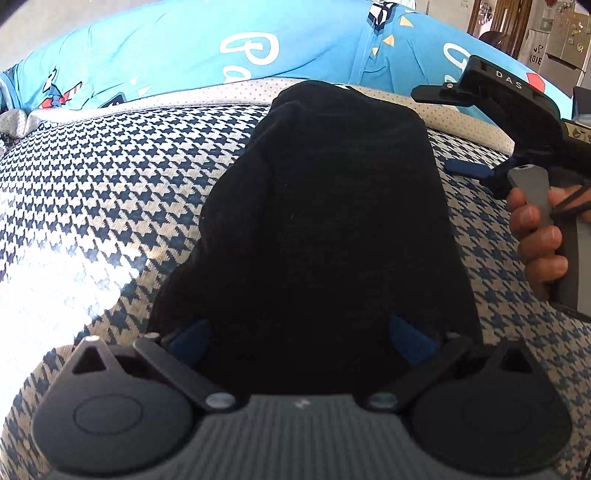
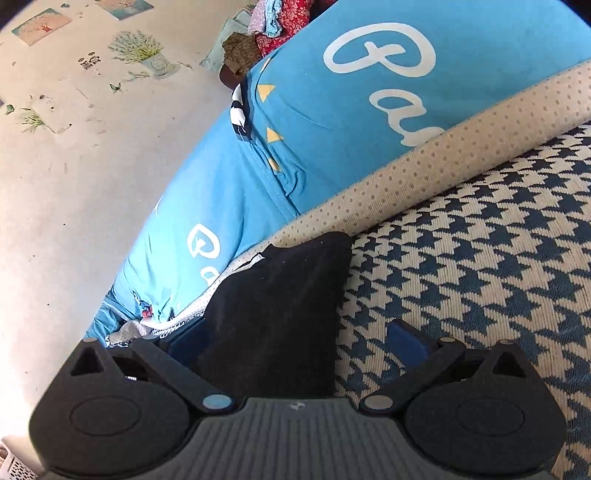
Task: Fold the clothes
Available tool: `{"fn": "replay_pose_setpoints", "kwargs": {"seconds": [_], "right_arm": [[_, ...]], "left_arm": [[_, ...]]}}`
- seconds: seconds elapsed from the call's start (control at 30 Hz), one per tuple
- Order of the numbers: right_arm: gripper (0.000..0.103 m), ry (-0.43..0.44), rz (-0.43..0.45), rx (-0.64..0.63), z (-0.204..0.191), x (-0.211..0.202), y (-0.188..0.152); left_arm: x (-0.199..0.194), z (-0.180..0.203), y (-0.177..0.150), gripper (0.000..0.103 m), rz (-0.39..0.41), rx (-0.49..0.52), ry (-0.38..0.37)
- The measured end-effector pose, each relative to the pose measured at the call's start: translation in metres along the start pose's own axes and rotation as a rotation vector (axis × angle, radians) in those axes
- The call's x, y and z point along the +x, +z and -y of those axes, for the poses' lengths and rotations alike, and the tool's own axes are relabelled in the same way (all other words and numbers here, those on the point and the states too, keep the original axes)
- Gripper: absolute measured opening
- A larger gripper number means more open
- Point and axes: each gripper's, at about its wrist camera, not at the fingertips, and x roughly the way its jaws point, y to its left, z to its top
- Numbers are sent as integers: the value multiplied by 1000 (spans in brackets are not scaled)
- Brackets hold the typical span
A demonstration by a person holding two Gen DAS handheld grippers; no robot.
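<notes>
A black garment (image 1: pixel 325 221) lies folded into a long strip on the houndstooth bed cover (image 1: pixel 110 177). My left gripper (image 1: pixel 299 339) is open, its blue pads (image 1: pixel 188 341) spread wide at either side of the garment's near end. Over the garment's far right edge my right gripper (image 1: pixel 432 129) is open too, held by a hand (image 1: pixel 535 236). In the right wrist view the garment's corner (image 2: pixel 280 295) lies between the spread fingers of the right gripper (image 2: pixel 299 339), closer to the left pad (image 2: pixel 188 341); nothing is clamped.
A blue duvet with white lettering (image 1: pixel 221 48) (image 2: pixel 332 110) lies behind the bed cover, past a beige dotted sheet edge (image 2: pixel 424 173). A wall with stickers (image 2: pixel 92 110) rises beyond it. A pile of colourful clothes (image 2: pixel 273 26) sits at the far end.
</notes>
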Motion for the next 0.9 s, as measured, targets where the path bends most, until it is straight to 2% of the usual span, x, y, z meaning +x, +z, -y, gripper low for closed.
{"fn": "replay_pose_setpoints", "kwargs": {"seconds": [0.4, 0.53, 0.7, 0.8, 0.87, 0.9], "right_arm": [[102, 103, -29, -81, -5, 29, 2], [90, 135, -41, -113, -7, 40, 1], [84, 163, -41, -129, -6, 51, 3], [71, 159, -36, -122, -1, 55, 4], [42, 155, -32, -106, 3, 57, 6], [35, 154, -30, -86, 7, 58, 7]], "left_arm": [[0, 0, 1, 103, -3, -11, -2], [0, -1, 2, 103, -4, -12, -6], [1, 0, 2, 103, -6, -7, -7], [3, 1, 3, 103, -4, 0, -4], [4, 2, 3, 103, -2, 7, 0], [4, 3, 2, 103, -2, 10, 2]]}}
